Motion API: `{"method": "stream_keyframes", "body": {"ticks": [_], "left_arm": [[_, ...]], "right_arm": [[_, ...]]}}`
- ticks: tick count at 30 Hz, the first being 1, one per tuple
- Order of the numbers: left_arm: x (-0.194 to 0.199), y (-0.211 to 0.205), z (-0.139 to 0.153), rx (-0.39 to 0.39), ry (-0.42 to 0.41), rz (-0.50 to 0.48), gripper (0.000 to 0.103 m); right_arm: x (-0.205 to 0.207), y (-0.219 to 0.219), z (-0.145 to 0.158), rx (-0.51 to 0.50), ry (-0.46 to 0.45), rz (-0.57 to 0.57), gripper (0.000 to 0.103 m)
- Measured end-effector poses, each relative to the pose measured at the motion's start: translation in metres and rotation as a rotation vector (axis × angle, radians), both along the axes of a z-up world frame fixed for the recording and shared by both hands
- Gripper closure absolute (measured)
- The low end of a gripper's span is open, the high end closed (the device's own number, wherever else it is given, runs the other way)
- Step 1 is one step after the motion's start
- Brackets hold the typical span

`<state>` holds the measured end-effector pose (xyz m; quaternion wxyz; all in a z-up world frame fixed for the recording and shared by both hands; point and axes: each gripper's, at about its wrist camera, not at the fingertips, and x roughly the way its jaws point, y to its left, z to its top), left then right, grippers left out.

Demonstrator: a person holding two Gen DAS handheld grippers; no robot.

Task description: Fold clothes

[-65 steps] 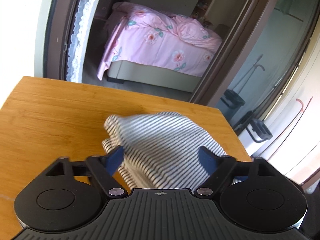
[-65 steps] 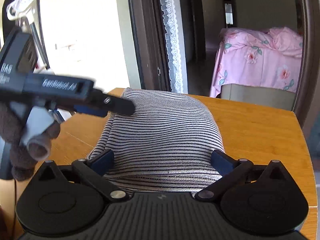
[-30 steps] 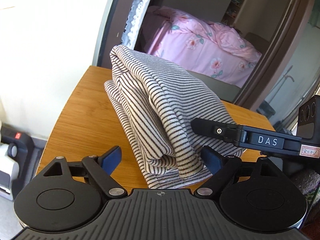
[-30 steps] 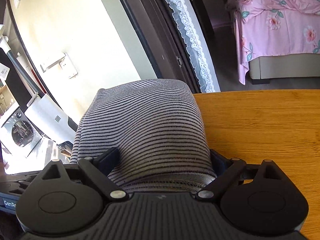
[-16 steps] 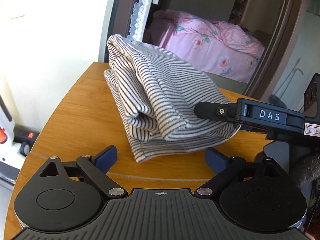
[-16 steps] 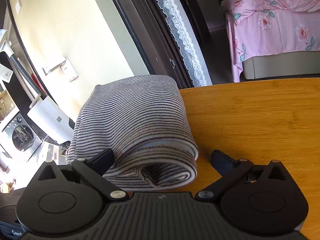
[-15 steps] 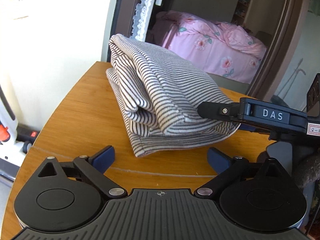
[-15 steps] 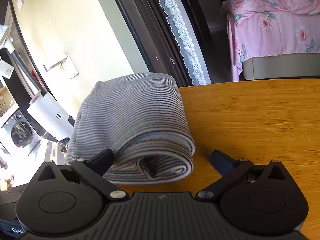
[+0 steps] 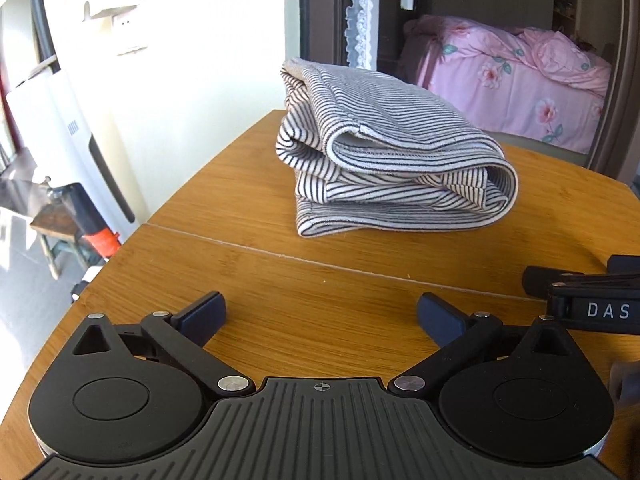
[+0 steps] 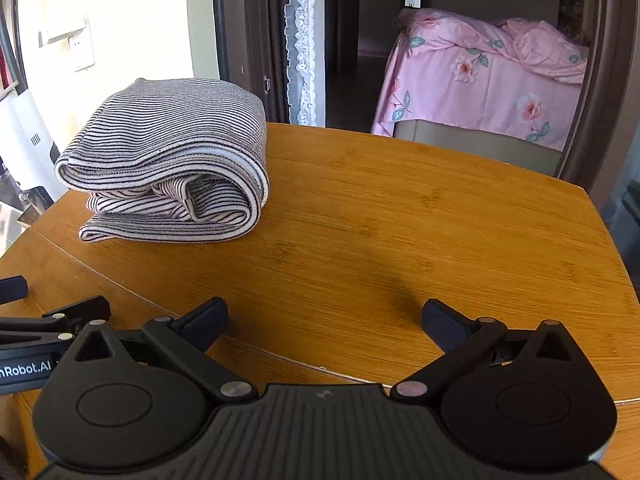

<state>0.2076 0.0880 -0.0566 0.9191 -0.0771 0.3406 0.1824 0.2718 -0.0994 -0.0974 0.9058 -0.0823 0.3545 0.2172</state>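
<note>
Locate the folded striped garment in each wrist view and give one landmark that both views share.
Left wrist view: the folded black-and-white striped garment lies on the wooden table, above centre, beyond the open left claw.
Right wrist view: it lies upper left, on the table's far left part.
Shared landmark: the pink floral bed through the doorway.

Both wrist views look low across the table (image 9: 360, 280), sharing the folded garment (image 10: 168, 168).

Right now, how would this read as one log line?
shirt: folded, on table | left gripper: open, empty | right gripper: open, empty | contact: none
</note>
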Motion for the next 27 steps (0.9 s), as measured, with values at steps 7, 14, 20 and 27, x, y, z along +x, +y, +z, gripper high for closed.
{"method": "stream_keyframes", "body": {"ticks": [7, 14, 20, 27], "left_arm": [[-0.005, -0.013, -0.001, 0.025, 0.011, 0.041, 0.000], [-0.005, -0.014, -0.002, 0.025, 0.007, 0.040, 0.000], [-0.005, -0.014, -0.003, 0.025, 0.005, 0.040, 0.000], [-0.005, -0.015, -0.004, 0.026, 0.004, 0.040, 0.000]], "right_arm": [[0.000, 0.001, 0.000, 0.001, -0.002, 0.040, 0.000], [-0.002, 0.003, -0.001, 0.001, -0.003, 0.038, 0.000], [-0.002, 0.003, -0.001, 0.001, -0.004, 0.038, 0.000], [-0.003, 0.002, -0.001, 0.000, -0.005, 0.033, 0.000]]}}
